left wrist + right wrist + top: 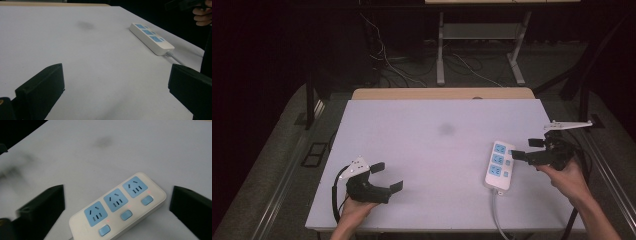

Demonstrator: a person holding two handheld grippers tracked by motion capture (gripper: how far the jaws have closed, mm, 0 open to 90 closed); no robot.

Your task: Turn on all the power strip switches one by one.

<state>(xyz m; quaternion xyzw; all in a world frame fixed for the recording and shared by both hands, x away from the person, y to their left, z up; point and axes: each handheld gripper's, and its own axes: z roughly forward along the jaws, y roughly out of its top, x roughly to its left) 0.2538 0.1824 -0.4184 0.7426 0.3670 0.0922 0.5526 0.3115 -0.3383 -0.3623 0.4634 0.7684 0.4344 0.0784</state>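
The table (412, 150) is a wide white sheet with one faint grey smudge (446, 130) toward the far middle. Over on the right side lies the power strip (499, 165), flat on the table, long axis running near to far, three blue sockets facing up, each with its own blue switch beside it. Its cord (498, 212) runs off the near end toward the table's near edge.

It looks like a rigid plastic shell, light, smooth and a bit slippery, so I'd judge a squeeze across the two long sides, mid-body, the safest hold; pads on top would press the switches. The cord is the floppy part and will drag or tug if the strip is lifted or slid.

The right gripper (524, 149) hovers just right of the strip, jaws spread wide with nothing between them, aimed left at it. In the right gripper view the strip sits centred between the two black jaws, untouched.

The left gripper (387, 176) rests near the left front, well apart from the strip, jaws also wide apart and empty.
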